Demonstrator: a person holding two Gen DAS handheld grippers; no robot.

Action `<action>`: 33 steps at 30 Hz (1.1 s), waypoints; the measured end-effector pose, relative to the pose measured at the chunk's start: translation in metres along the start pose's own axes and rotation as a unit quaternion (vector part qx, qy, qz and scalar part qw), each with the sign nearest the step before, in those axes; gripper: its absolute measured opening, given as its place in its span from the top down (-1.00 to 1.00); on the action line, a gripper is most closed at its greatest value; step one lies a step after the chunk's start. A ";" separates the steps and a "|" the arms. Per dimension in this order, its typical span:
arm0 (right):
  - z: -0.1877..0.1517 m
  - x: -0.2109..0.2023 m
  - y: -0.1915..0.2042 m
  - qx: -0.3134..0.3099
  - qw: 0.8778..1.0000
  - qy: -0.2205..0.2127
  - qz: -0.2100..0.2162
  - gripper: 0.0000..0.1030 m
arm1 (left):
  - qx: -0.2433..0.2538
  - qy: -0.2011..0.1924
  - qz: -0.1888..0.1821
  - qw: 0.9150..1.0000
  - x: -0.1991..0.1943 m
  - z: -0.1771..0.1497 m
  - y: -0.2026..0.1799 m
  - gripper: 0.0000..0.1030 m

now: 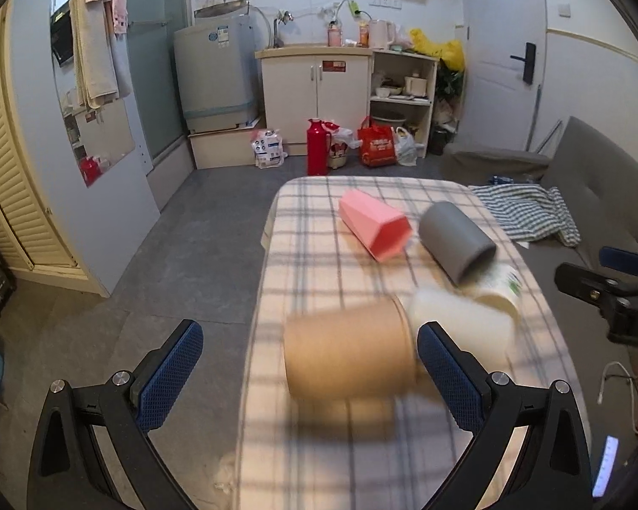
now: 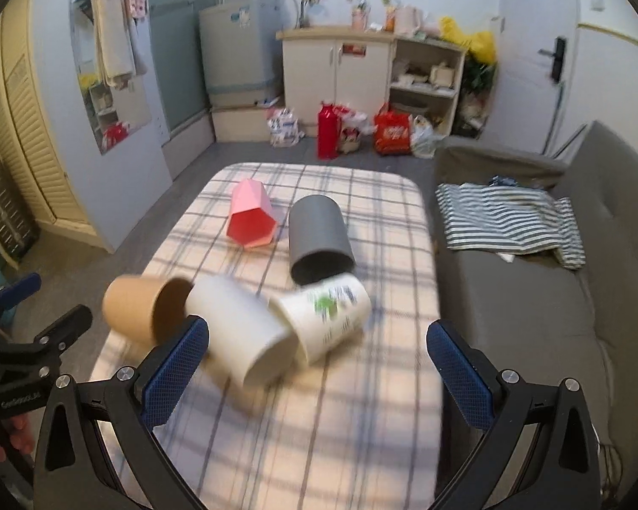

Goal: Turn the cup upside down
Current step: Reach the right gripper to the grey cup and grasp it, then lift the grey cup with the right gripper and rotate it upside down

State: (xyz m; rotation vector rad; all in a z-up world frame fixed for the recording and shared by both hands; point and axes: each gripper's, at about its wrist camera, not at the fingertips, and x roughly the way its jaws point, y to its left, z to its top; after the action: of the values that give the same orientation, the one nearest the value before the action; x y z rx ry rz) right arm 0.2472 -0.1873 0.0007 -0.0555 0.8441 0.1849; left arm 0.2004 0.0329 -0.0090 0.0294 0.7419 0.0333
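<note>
Several cups lie on their sides on a plaid-covered table (image 1: 319, 255). A brown paper cup (image 1: 348, 348) lies nearest my left gripper (image 1: 310, 369), between its open blue fingers (image 1: 174, 365), untouched. A plain white cup (image 2: 242, 331), a white printed cup (image 2: 327, 318), a grey cup (image 2: 319, 238) and a pink faceted cup (image 2: 251, 216) lie in the right wrist view. My right gripper (image 2: 319, 361) is open and empty, just in front of the two white cups. The brown cup (image 2: 144, 310) lies at their left.
A grey sofa (image 2: 531, 297) with a striped cloth (image 2: 510, 221) runs along the table's right side. Floor lies to the left of the table. A red thermos (image 1: 318, 146) and bags stand by the cabinet at the back.
</note>
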 end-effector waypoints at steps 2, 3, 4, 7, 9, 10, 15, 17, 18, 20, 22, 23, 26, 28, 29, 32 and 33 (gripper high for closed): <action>0.019 0.032 -0.001 -0.005 1.000 0.018 -0.002 -1.00 | 0.003 0.004 0.009 1.000 0.020 0.014 0.002 -1.00; 0.025 0.045 -0.001 -0.008 1.000 0.025 -0.004 -1.00 | 0.004 0.005 0.012 1.000 0.027 0.018 0.003 -1.00; 0.031 0.059 -0.002 -0.012 0.999 0.034 -0.004 -1.00 | 0.006 0.007 0.017 1.000 0.038 0.024 0.004 -1.00; 0.047 0.105 -0.001 -0.034 0.997 0.069 -0.005 -1.00 | 0.006 0.019 0.030 0.999 0.066 0.038 0.005 -1.00; 0.052 0.128 -0.003 -0.040 0.995 0.088 -0.005 -0.99 | 0.000 0.023 0.028 0.999 0.081 0.044 0.007 -1.00; 0.054 0.137 -0.004 -0.038 0.995 0.097 -0.004 -0.98 | -0.003 0.026 0.025 0.999 0.088 0.046 0.008 -1.00; 0.060 0.175 -0.011 -0.025 0.989 0.144 0.003 -0.93 | -0.006 0.035 0.018 0.999 0.109 0.050 0.005 -1.00; 0.060 0.182 -0.011 -0.023 0.988 0.155 0.006 -0.93 | -0.006 0.037 0.014 0.999 0.111 0.049 0.004 -1.00; 0.060 0.184 -0.010 -0.023 0.987 0.159 0.006 -0.86 | -0.007 0.039 0.011 0.999 0.112 0.048 0.004 -1.00; 0.059 0.188 -0.009 -0.021 0.985 0.169 0.016 -0.59 | -0.008 0.043 0.008 0.999 0.111 0.047 0.003 -1.00; 0.060 0.187 -0.007 -0.015 0.984 0.176 0.030 -0.40 | -0.006 0.042 0.010 0.999 0.107 0.048 0.002 -1.00; 0.060 0.183 -0.004 -0.016 0.984 0.174 0.028 -0.39 | -0.004 0.043 0.012 0.999 0.104 0.048 0.002 -1.00; 0.064 0.158 -0.002 -0.016 0.988 0.149 0.022 -0.39 | -0.002 0.034 0.015 0.999 0.087 0.053 0.005 -1.00; 0.068 0.135 -0.002 -0.009 0.991 0.134 0.024 -0.39 | -0.007 0.025 0.015 1.000 0.072 0.058 0.007 -1.00; 0.071 0.118 -0.002 -0.007 0.992 0.121 0.024 -0.39 | -0.010 0.021 0.014 1.000 0.063 0.060 0.008 -1.00; 0.075 0.071 0.004 -0.012 0.995 0.094 0.019 -0.39 | -0.017 0.004 0.007 1.000 0.030 0.065 0.009 -1.00; 0.075 0.054 0.006 -0.013 0.996 0.085 0.018 -0.39 | -0.018 0.000 0.005 1.000 0.021 0.066 0.010 -1.00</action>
State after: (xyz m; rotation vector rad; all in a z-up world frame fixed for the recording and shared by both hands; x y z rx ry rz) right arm 0.3361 -0.1651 0.0105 -0.0804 1.0125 0.2278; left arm 0.2599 0.0422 0.0259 -0.0007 0.7402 0.0558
